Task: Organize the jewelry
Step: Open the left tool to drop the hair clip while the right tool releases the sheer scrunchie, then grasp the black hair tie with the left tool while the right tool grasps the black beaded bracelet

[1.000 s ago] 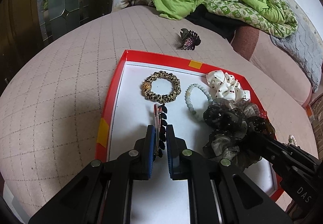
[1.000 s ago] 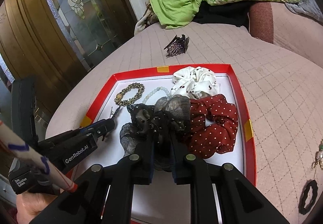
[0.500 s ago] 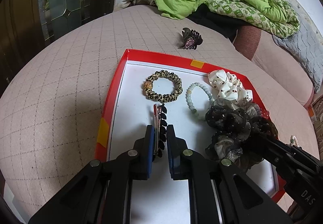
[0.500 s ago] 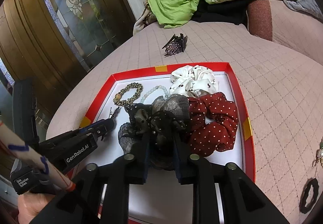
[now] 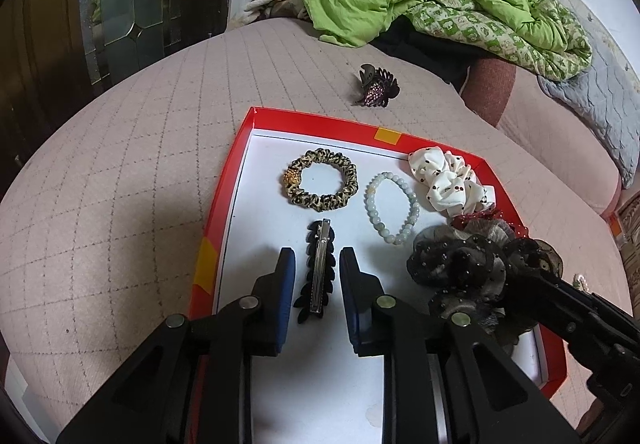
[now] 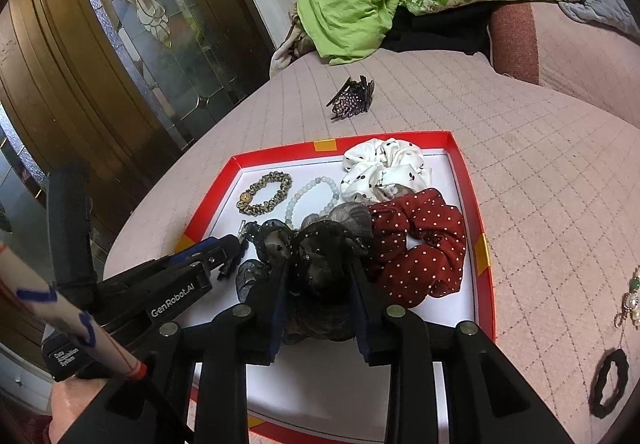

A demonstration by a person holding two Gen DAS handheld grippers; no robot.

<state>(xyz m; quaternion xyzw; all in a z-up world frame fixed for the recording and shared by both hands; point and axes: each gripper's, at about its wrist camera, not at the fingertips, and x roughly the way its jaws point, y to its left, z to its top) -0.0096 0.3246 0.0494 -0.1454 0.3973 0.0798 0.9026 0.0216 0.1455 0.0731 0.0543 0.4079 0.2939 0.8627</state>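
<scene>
Hair clip (image 5: 318, 270) lies flat between just-opened left gripper (image 5: 317, 264) pads, untouched.

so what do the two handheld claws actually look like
Both are black plastic frames with silver round bolts. The left claw has blue pads and, seen from the right wrist view, white "GenRobot.AI" lettering on its side. The right claw is built the same.

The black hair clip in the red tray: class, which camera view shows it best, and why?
The left wrist view: the black hair clip lies whole, metal bar up, between the opened fingers of the left gripper. In the right wrist view that gripper hides most of it.
</scene>
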